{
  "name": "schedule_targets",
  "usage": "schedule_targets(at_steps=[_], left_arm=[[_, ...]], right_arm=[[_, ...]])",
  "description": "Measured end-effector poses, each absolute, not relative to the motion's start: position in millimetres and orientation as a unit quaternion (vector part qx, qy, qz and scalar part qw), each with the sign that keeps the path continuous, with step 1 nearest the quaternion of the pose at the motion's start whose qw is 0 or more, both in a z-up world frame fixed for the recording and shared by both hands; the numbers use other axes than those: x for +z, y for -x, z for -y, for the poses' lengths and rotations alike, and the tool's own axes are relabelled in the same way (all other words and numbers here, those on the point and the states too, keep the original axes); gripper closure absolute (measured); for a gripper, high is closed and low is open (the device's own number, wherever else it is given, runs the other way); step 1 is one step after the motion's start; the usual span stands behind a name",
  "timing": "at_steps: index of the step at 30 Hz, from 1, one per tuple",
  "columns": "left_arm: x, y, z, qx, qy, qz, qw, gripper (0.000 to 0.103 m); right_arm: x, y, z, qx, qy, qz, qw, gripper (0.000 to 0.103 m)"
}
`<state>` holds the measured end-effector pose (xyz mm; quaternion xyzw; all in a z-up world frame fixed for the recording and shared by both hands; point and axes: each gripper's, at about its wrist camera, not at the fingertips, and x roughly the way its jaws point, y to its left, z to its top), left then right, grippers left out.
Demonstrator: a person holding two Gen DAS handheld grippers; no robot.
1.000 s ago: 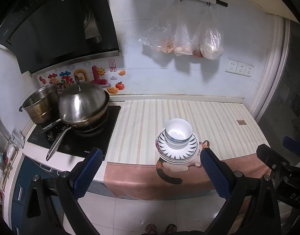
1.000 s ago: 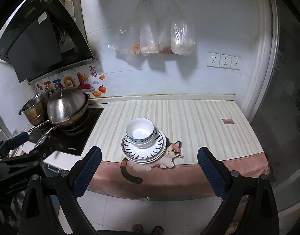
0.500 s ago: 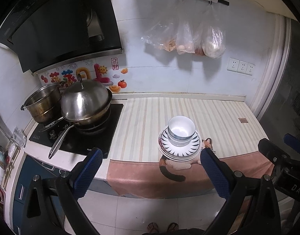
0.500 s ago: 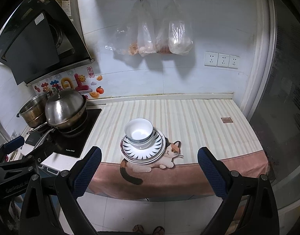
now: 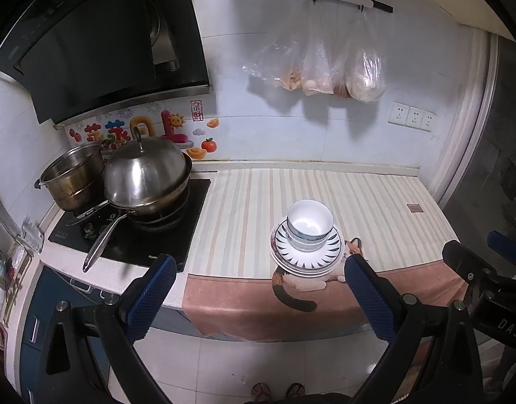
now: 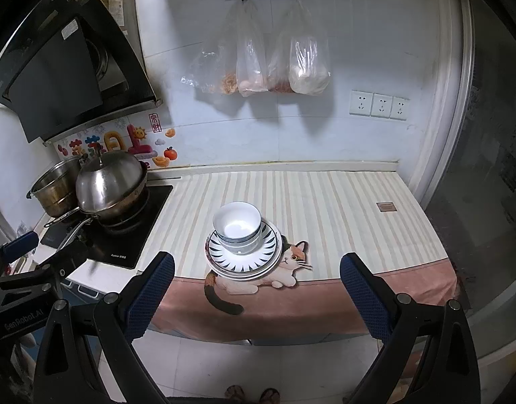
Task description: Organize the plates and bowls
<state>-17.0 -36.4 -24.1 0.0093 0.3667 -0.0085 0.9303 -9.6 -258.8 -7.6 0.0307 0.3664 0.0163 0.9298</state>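
Note:
White bowls point(image 5: 310, 224) with blue rims are nested on a stack of plates point(image 5: 306, 257) with dark ray patterns, near the counter's front edge. The same bowls point(image 6: 237, 224) and plates point(image 6: 243, 258) show in the right wrist view. My left gripper point(image 5: 258, 298) is open and empty, held back from the counter above the floor. My right gripper point(image 6: 258, 294) is also open and empty, likewise back from the counter. The right gripper's body point(image 5: 486, 279) shows at the right of the left wrist view.
A striped mat point(image 6: 325, 202) with a cat picture point(image 6: 281, 276) covers the counter. A lidded wok point(image 5: 146, 175) and a steel pot point(image 5: 72, 178) stand on the hob at left. Plastic bags point(image 6: 274, 60) hang on the wall. A range hood point(image 5: 99, 43) overhangs the hob.
Both views have shifted slightly, with the stack sitting a little lower and nearer the frame centre. The bowls and plates have not moved and both grippers stay open.

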Motion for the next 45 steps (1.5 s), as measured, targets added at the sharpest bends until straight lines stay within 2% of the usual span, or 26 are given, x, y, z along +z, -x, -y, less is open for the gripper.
schedule_targets(at_steps=[45], left_arm=[[-21.6,19.7,37.5,-0.003,-0.007,-0.369,0.929,0.000]], right_arm=[[-14.3,13.5,256.1,0.011,-0.032,-0.371,0.928,0.002]])
